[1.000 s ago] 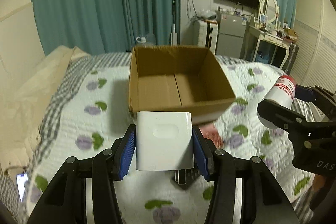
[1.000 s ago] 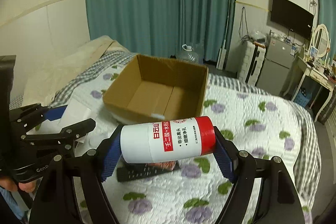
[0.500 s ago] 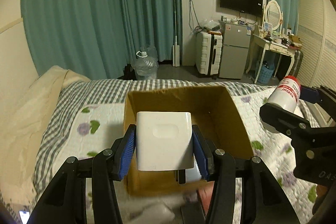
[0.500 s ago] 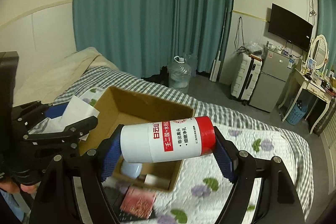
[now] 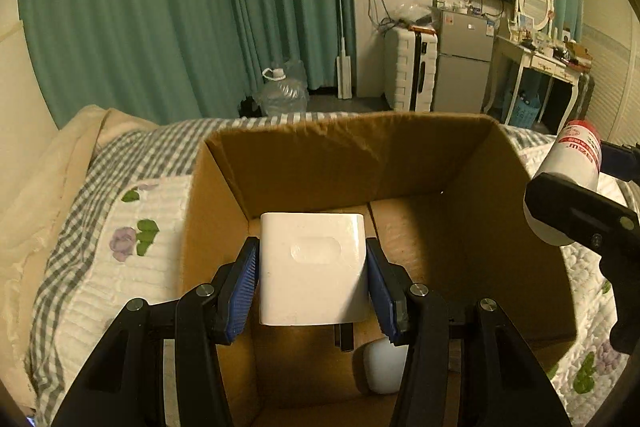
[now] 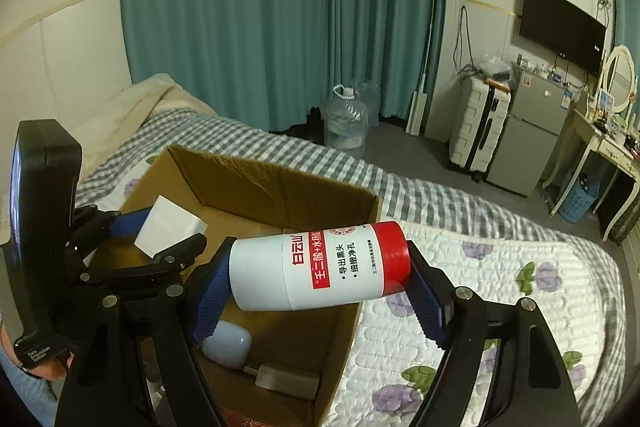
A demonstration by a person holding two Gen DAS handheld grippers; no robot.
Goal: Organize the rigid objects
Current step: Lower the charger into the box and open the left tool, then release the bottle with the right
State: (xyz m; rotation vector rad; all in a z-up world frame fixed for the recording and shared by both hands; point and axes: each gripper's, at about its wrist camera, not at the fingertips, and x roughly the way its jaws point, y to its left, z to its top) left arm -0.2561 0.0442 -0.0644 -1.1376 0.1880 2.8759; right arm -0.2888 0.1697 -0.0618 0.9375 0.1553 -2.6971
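My left gripper (image 5: 312, 281) is shut on a white charger block (image 5: 313, 269) and holds it over the open cardboard box (image 5: 348, 155) on the bed. It also shows in the right wrist view (image 6: 170, 227). My right gripper (image 6: 320, 277) is shut on a white tube with a red cap (image 6: 320, 271), held sideways above the box's (image 6: 276, 183) right side. The tube also shows at the right of the left wrist view (image 5: 568, 179). A small white rounded case (image 6: 227, 343) and a beige adapter (image 6: 286, 381) lie inside the box.
The box sits on a floral quilt (image 6: 500, 275) over a checked bedspread. Beyond the bed stand a water jug (image 6: 346, 123), a white suitcase (image 6: 478, 123), a small fridge (image 6: 528, 135) and a dressing table (image 6: 600, 147). Teal curtains cover the far wall.
Both grippers have moved forward and now hang over the box, each still holding its object. The box now fills the lower part of both views.
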